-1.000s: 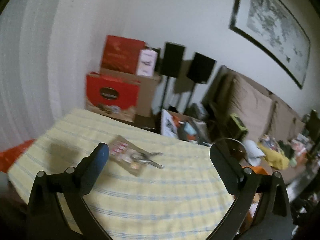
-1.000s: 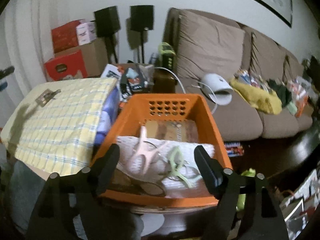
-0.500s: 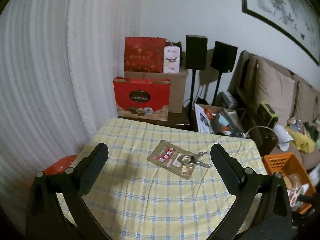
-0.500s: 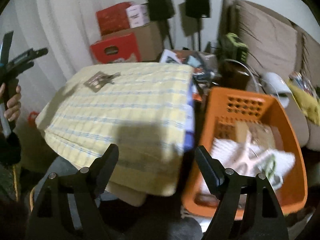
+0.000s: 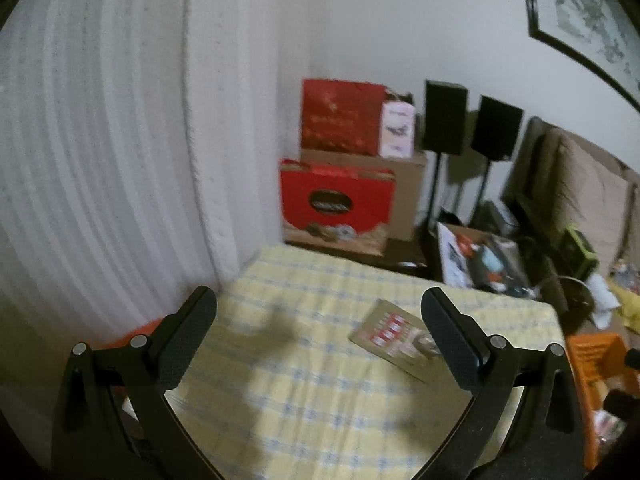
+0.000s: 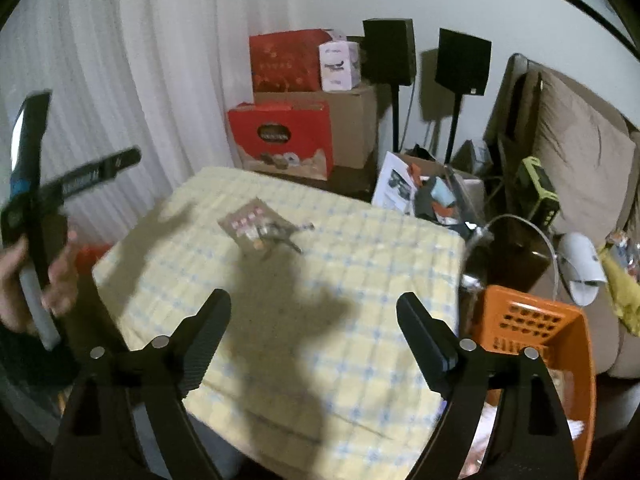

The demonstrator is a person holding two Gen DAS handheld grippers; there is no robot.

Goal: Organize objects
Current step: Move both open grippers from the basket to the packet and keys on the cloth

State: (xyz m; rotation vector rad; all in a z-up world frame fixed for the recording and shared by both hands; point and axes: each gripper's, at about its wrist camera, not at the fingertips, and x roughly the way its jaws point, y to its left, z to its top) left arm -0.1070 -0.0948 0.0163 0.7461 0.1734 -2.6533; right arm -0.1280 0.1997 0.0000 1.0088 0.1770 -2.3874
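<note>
Standing wide apart with nothing between them, the jaws of the right gripper (image 6: 314, 322) have just been opening further; the tool points down at the yellow checked tablecloth (image 6: 360, 280) and touches nothing; ahead of the fingertips, well apart from them, lies a flat brown card (image 6: 248, 222) with a metal clip (image 6: 284, 236) at its near right edge, both resting on the cloth; to the right of the right finger, just beside the table edge, stands an orange basket (image 6: 532, 320) with a perforated end wall; to the far left a hand (image 6: 36, 280) holds the other tool.

In the left wrist view, the left gripper (image 5: 318, 310) is likewise spread wide and empty, above the same cloth; the card (image 5: 390, 330) lies just inside and ahead of its right finger, partly hidden by that finger; whether they touch cannot be told through the blur; the basket (image 5: 592, 356) shows beyond the right finger, at the frame edge.

Farther out from both tools: red gift boxes (image 6: 284, 140) against a cardboard carton (image 6: 352, 120); two black speakers (image 6: 462, 62) on stands; a brown sofa (image 6: 580, 168) to the right.
</note>
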